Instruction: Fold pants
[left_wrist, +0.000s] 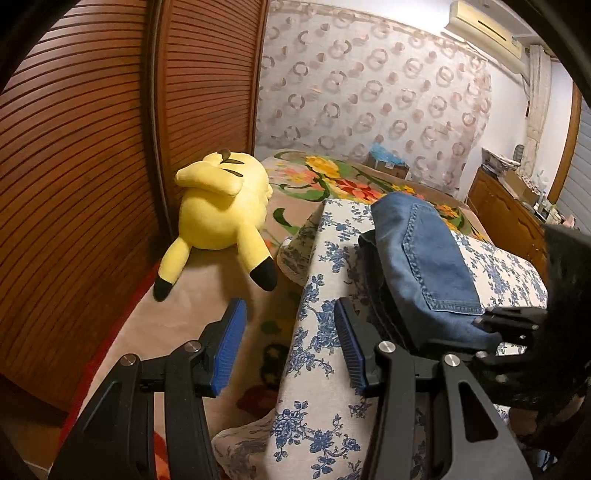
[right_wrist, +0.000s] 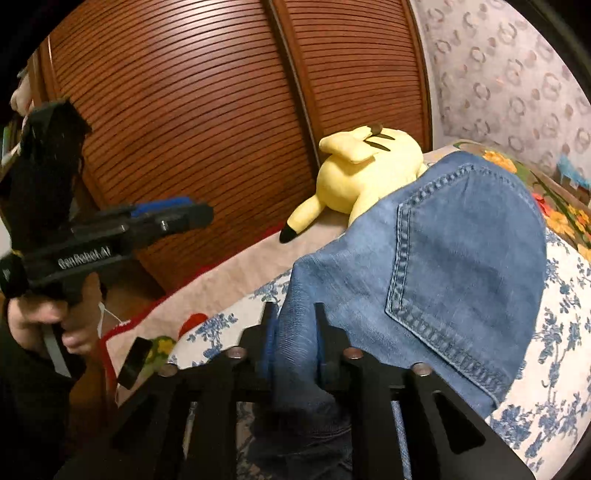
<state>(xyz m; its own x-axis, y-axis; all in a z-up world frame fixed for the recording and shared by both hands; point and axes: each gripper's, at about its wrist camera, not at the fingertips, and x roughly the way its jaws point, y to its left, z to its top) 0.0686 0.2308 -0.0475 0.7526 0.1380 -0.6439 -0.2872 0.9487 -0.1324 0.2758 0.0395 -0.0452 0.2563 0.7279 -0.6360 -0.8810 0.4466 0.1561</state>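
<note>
Denim pants: folded bundle, frame centre, on floral cloth | right gripper: straddles fabric edge, pinch uncertain | left gripper: spread, empty | remaining: release, tidy.

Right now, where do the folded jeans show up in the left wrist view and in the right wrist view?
Left wrist view: the folded jeans lie right of centre on the blue floral cloth, beyond the right finger.
Right wrist view: the jeans fill the centre and right, their near edge between the right gripper fingers.
Shared landmark: the yellow plush toy by the slatted wooden doors.
</note>
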